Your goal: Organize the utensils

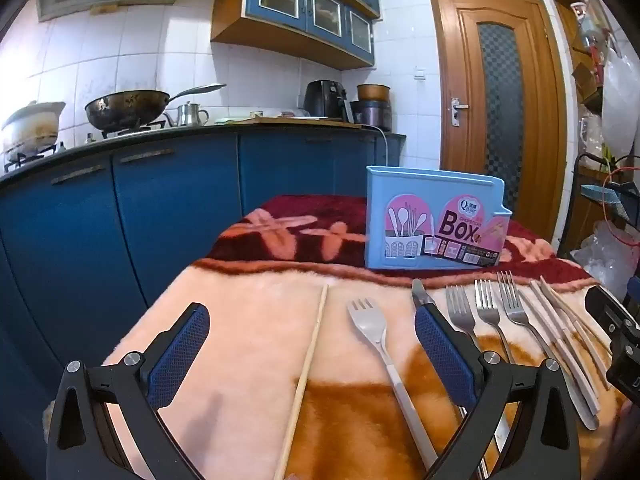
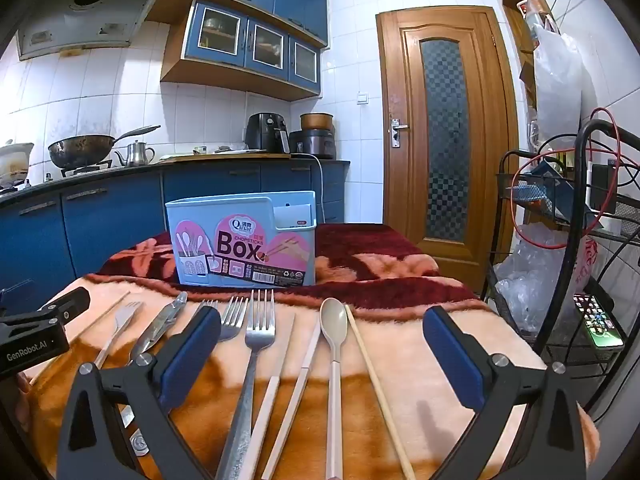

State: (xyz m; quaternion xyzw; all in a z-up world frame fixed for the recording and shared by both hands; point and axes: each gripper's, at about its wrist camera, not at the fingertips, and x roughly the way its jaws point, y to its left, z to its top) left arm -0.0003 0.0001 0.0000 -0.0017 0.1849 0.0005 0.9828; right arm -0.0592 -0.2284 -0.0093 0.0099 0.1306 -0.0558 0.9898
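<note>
A light blue utensil box [image 1: 436, 224] stands upright at the back of the blanket-covered table; it also shows in the right wrist view [image 2: 244, 240]. Utensils lie in a row before it. My left gripper [image 1: 312, 328] is open above a wooden chopstick [image 1: 310, 364] and a white-handled fork [image 1: 384, 352]; steel forks [image 1: 486, 308] and pale chopsticks [image 1: 560, 328] lie to its right. My right gripper [image 2: 322, 332] is open above a steel fork [image 2: 256, 344], pink chopsticks [image 2: 296, 376], a beige spoon [image 2: 334, 340] and a wooden chopstick [image 2: 372, 368].
A blue kitchen counter [image 1: 160, 184] with a wok [image 1: 128, 108] stands left and behind. A wooden door [image 2: 444, 128] is at the back right. A black wire rack [image 2: 568, 240] with bags and a phone stands close to the table's right edge.
</note>
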